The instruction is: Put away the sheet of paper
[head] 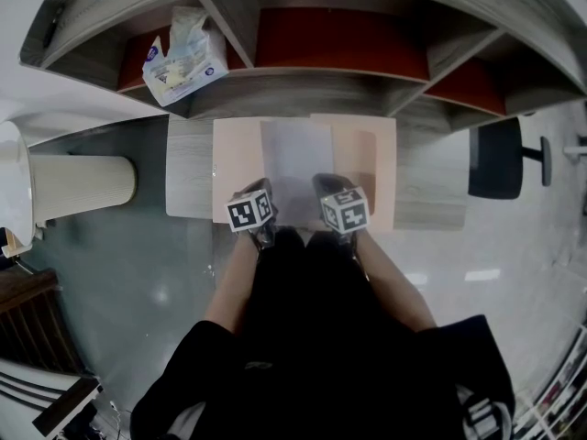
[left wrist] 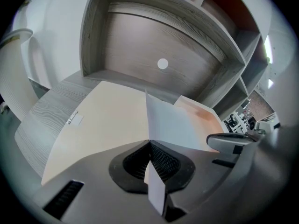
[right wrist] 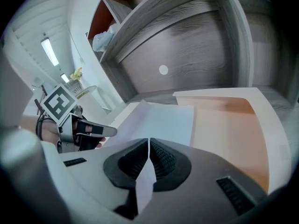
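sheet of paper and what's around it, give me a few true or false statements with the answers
1. The left gripper and the right gripper are both shut on the sheet of paper. True.
2. The folder under the sheet is green. False: it is pale peach.
3. A tissue pack sits in a compartment of the shelf. True.
4. The black chair stands on the person's left. False: it is on the person's right.
5. A ribbed cream cylinder stands on the person's left. True.
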Demonstrator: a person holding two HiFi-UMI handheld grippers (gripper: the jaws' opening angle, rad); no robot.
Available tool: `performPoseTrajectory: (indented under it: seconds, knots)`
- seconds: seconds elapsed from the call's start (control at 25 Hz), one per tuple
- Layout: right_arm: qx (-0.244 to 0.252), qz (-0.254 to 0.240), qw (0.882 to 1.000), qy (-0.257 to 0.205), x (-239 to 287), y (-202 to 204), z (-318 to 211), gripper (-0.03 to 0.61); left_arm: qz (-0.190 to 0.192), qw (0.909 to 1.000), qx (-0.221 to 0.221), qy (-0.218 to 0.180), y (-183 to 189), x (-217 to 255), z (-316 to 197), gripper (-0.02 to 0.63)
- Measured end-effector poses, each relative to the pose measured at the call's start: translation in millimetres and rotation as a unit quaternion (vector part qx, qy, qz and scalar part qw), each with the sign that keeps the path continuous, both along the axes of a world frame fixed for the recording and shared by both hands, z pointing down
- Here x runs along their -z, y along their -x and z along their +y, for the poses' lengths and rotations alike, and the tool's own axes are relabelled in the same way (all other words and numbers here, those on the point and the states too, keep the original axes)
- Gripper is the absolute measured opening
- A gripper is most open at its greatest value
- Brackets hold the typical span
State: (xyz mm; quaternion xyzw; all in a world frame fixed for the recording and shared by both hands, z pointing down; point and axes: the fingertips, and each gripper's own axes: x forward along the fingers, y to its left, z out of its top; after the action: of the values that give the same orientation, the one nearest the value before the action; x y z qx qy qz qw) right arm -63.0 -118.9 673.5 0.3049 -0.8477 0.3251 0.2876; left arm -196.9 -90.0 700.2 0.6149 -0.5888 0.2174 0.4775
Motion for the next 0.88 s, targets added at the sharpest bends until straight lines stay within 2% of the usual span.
performPoseTrajectory:
  seconds: [0.88]
  knots:
    - [-0.022,-0.004,1.000,0.000,0.9,-7.9,-5.2,0.028,-0.007,0.9991,-0.042,-0.002,-11.5,3.3,-13.6,0.046]
